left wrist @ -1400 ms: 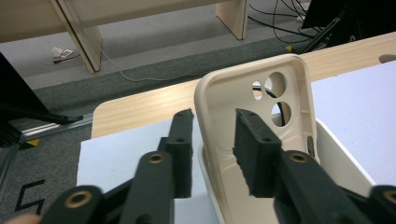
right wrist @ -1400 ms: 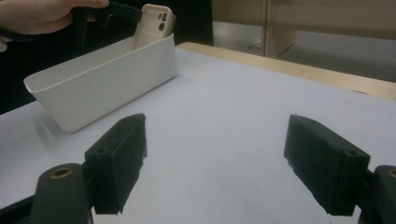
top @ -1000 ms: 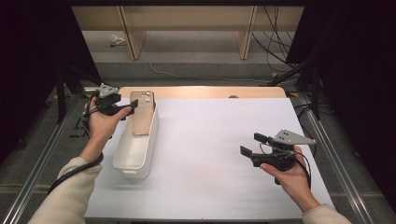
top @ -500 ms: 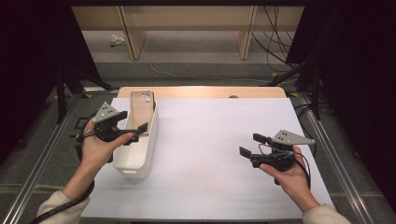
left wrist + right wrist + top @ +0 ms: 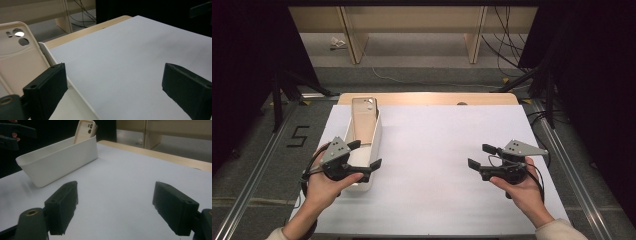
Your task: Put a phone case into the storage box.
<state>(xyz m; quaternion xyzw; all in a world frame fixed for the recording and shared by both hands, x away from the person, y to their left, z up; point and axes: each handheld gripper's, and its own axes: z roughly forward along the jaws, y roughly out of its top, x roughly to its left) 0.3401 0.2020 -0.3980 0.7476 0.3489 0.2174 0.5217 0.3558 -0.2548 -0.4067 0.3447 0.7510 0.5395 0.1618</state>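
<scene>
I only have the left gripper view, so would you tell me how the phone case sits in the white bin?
Observer: The phone case leans tilted against the far end of the white bin, with its top above the rim.
Operator: Thank you. Where is the left tool along the bin?
Observer: The left tool is over the bin's near end. Its jaws have just been opening, with nothing held between them.
Operator: And the right tool?
Observer: The right tool is open and empty over the right side of the table, apart from the bin.
</scene>
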